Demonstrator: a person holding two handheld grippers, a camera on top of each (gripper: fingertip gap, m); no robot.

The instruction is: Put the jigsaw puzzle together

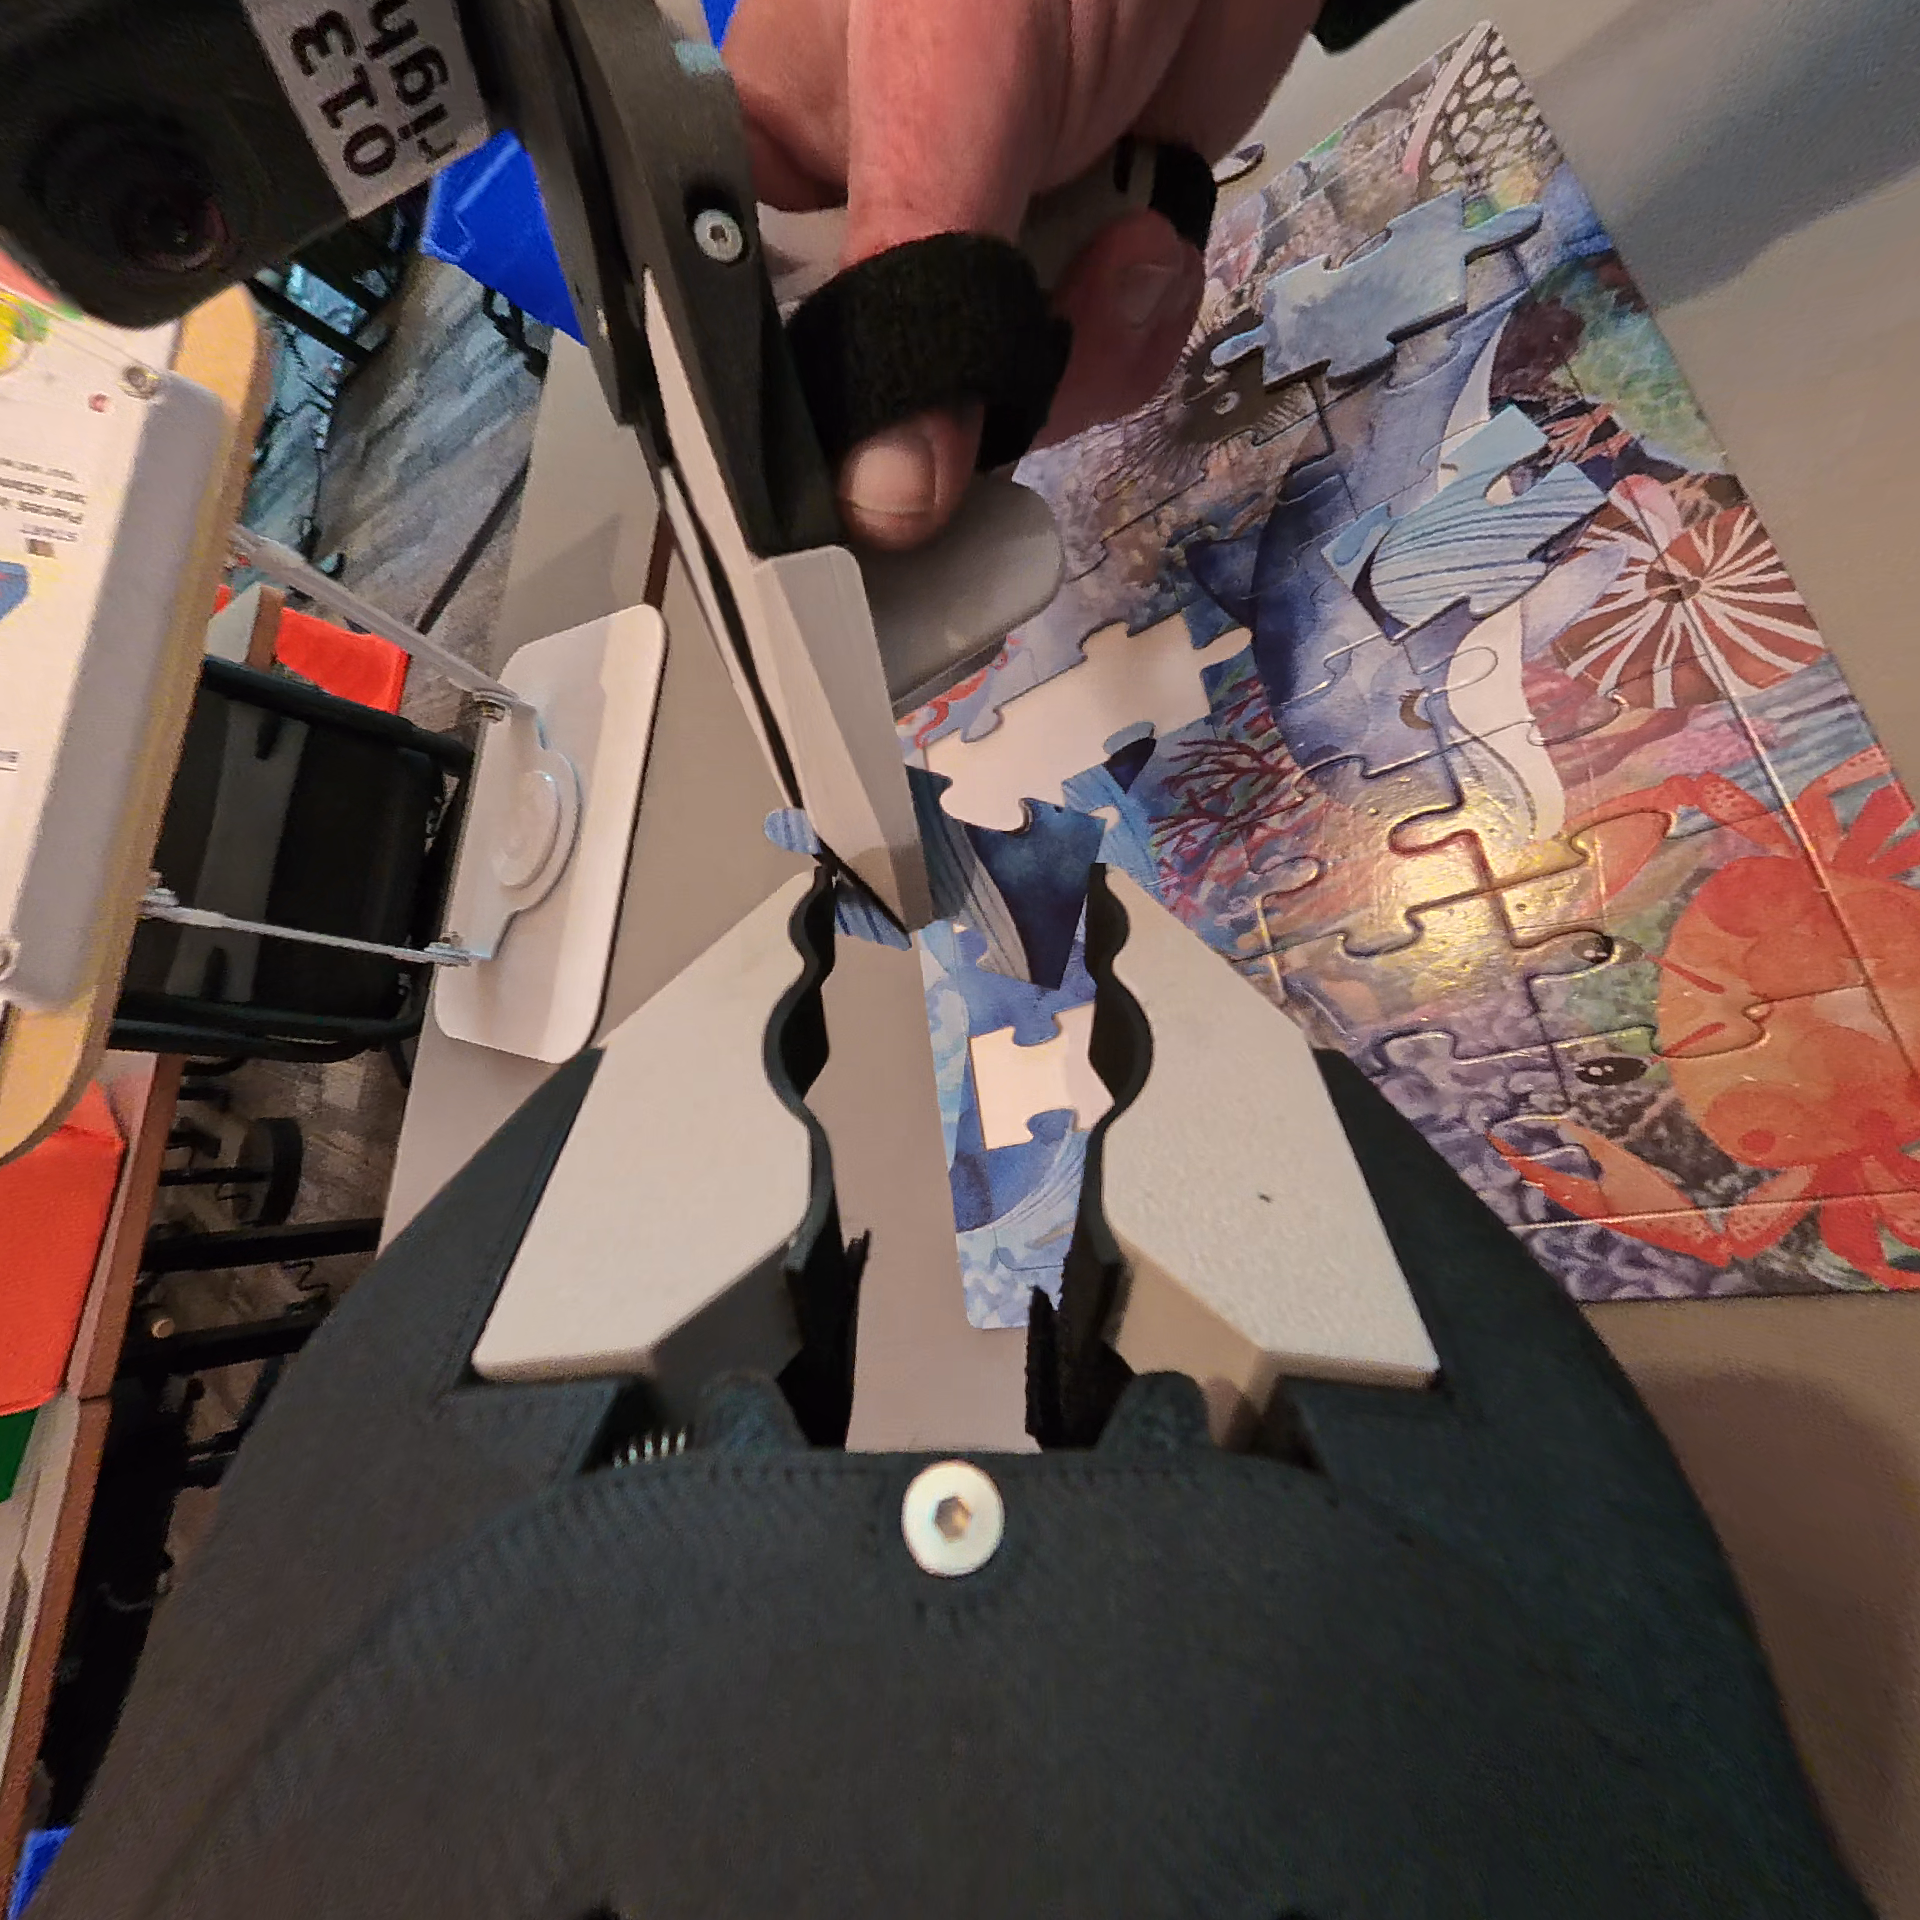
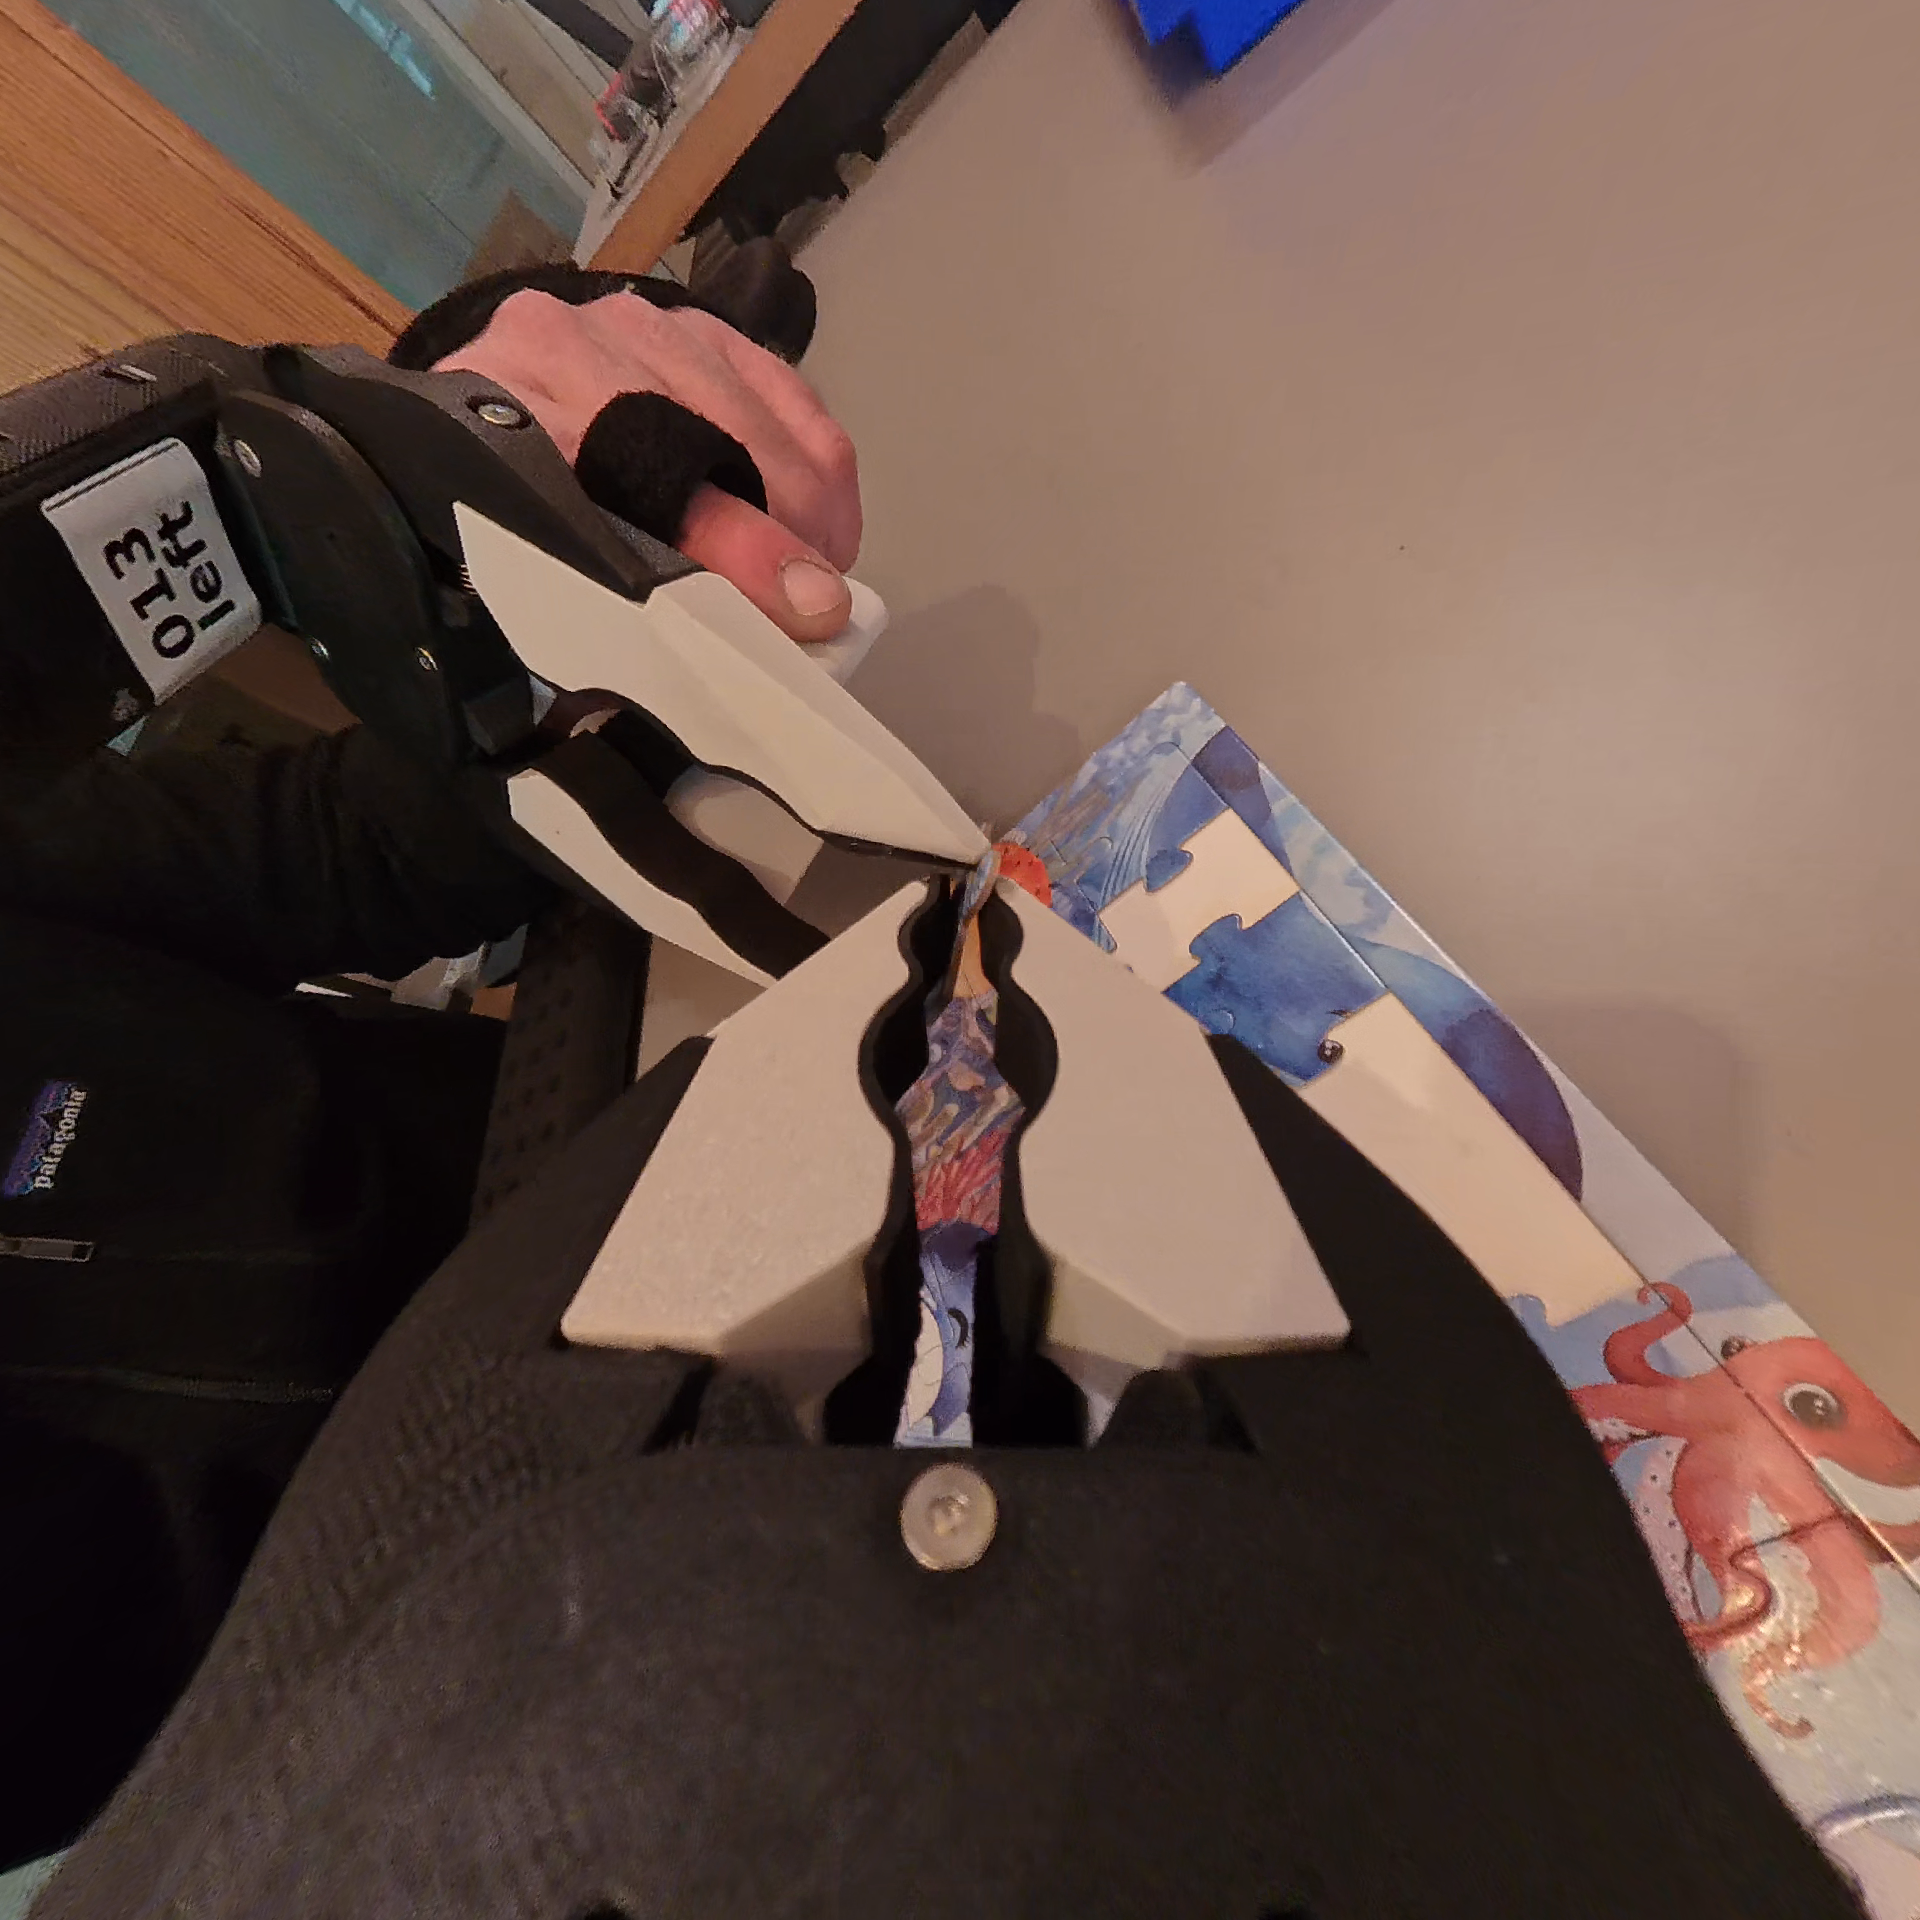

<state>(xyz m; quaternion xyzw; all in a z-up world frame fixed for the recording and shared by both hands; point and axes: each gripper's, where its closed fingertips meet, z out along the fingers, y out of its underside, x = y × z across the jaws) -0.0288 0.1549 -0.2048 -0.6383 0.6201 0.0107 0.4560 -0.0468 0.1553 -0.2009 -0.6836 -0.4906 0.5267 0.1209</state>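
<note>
1. Jigsaw puzzle (image 1: 1558, 831), a sea scene with a crab, lies mostly assembled on the grey table (image 1: 1766, 156). Bare gaps show along its near edge (image 1: 1039, 1091).
2. Right gripper (image 1: 883, 894) is pinched on a blue puzzle piece (image 1: 790, 831), held over the puzzle's edge.
3. Left gripper (image 1: 961, 904) has its fingers apart and holds nothing. Its tips flank the held piece.
4. Two loose pieces (image 1: 1361, 301) rest on top of the assembled area.
5. White bracket (image 1: 561, 831) sits at the table's edge, beyond it red boxes (image 1: 343, 665).
6. Each gripper body carries a white printed label (image 2: 156, 582). The dark jacket (image 2: 208, 1143) has a logo patch.
</note>
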